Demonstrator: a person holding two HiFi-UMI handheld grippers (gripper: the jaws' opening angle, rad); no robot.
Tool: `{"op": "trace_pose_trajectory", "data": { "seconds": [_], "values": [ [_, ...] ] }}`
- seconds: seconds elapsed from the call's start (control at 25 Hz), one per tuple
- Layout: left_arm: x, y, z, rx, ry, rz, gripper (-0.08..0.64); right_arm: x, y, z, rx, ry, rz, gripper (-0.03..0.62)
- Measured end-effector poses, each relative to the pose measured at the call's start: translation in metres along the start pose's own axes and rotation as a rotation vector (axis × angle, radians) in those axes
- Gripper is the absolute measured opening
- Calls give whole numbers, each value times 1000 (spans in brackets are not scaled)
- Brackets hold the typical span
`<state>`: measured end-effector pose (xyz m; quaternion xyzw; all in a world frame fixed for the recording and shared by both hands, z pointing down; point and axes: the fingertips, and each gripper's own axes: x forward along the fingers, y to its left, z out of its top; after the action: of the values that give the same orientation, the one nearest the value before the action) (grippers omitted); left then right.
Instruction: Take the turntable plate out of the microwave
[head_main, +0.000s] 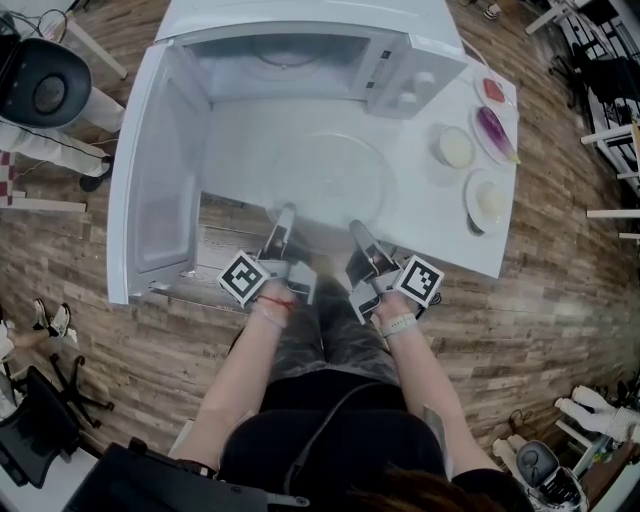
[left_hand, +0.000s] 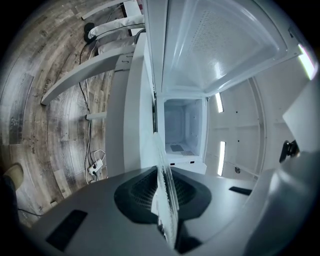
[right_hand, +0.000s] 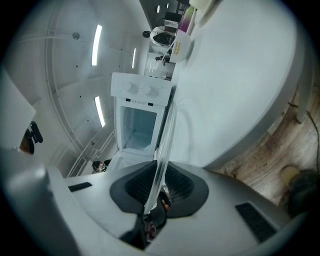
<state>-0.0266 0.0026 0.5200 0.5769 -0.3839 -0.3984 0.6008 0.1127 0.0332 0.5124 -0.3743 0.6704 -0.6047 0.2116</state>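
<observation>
One clear turntable plate (head_main: 322, 185) is seen at frame centre over the white table (head_main: 440, 240), in front of one open microwave (head_main: 300, 50). Its near rim is pinched by two narrowly parted grippers, the left gripper (head_main: 286, 213) and the right gripper (head_main: 356, 229). The plate's outline is faint against the white table. Four dishes (head_main: 455, 147) are counted at the right.

Bright, even light; fisheye-warped edges.

No legible text or numbers in any view. Microwave panel (head_main: 403, 78), upper centre-right: print too small to read. Left cube marker (head_main: 243, 279) and right cube marker (head_main: 421, 279), lower centre: black-white patterns only.
</observation>
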Motion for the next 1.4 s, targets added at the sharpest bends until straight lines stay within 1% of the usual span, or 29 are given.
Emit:
{"op": "trace_pose_trajectory", "data": {
  "seconds": [0.16, 0.28, 0.44, 0.88, 1.2, 1.32, 1.4],
  "values": [
    [1, 0, -4, 18, 32, 10, 37, -3, -2, 2, 40, -34, 3, 55],
    [1, -1, -6, 35, 58, 16, 37, -4, -4, 3, 44, -44, 4, 54],
    [-1, -1, -9, 38, 98, 16, 37, -4, -4, 4, 67, -65, 9, 51],
    [-16, 2, -36, -16, 166, 6, 40, -7, -6, 1, 71, -76, 5, 43],
    [-30, 1, -69, -40, 254, -4, 40, -7, -8, 0, 68, -73, -1, 43],
    [-32, 1, -80, -80, 289, -2, 40, -7, -9, -3, 80, -73, -4, 43],
    [-34, 3, -82, -117, 289, 5, 40, -7, -10, -6, 91, -72, -4, 43]
  ]
}}
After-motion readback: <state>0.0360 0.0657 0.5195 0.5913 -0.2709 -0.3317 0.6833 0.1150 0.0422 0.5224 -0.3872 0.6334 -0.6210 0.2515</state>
